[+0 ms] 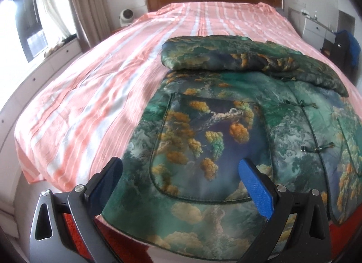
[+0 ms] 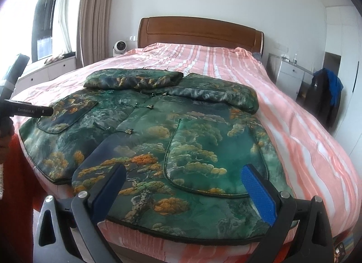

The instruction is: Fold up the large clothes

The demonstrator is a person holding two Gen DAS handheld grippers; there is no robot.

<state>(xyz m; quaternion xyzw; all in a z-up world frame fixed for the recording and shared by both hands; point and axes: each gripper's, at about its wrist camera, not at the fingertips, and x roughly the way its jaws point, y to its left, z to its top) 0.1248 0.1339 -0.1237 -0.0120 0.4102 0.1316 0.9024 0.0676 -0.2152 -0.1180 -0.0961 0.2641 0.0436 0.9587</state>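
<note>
Pink-and-white striped bedding (image 2: pixel 294 131) covers a bed with a wooden headboard (image 2: pixel 199 34); a window and beige curtain sit at ten o'clock, a white cabinet at two o'clock. On the near half of the bed lies the task's garment, a padded green jacket (image 2: pixel 158 127) printed with trees and clouds, front up, its knot buttons (image 2: pixel 129 131) fastened and both sleeves already crossed over the chest. Its hem hangs at the mattress edge, at six o'clock in both views.

Judging from this, the next fold lifts the hem toward the collar. The fabric looks slick and thick, so a shallow pinch could slip, and uneven lifting by the two tools could skew the fold or drag the sleeves out of place.

The left gripper (image 1: pixel 181 186) hovers just above the hem over the left patch pocket (image 1: pixel 208 145), jaws spread wide, holding nothing. The right gripper (image 2: pixel 183 186) hovers likewise over the other patch pocket (image 2: pixel 210 154), jaws wide apart and empty. Both point along the bed toward the headboard, tilted slightly downward.
</note>
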